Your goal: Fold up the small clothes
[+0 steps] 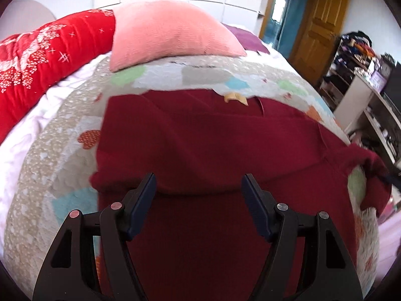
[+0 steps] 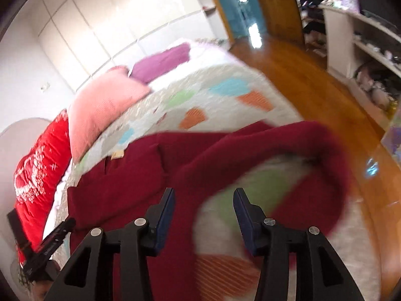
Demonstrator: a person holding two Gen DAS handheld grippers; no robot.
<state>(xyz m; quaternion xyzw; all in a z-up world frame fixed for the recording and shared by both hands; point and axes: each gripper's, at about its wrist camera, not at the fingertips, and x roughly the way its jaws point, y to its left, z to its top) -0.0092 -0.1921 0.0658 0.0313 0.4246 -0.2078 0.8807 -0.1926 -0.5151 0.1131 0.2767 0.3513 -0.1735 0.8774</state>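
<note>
Both claws [image 1: 199, 184] [image 2: 203, 198] apart, over maroon top [image 1: 200, 138]

We see a dark red garment [image 1: 200, 145] on a quilt [image 1: 62, 155], seemingly beige with pastel patches, beside a pink pillow [image 1: 170, 32].

Each claw [image 1: 199, 183] [image 2: 203, 197] has black angular arms, silver rivets, dark blue pads [image 1: 144, 204].

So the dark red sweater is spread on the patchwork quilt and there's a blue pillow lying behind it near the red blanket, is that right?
Not quite. The pillow is pink, not blue, as the left wrist view shows. The rest holds: the dark red sweater is spread on the patchwork quilt, with the pillow behind it near the red blanket.
</note>
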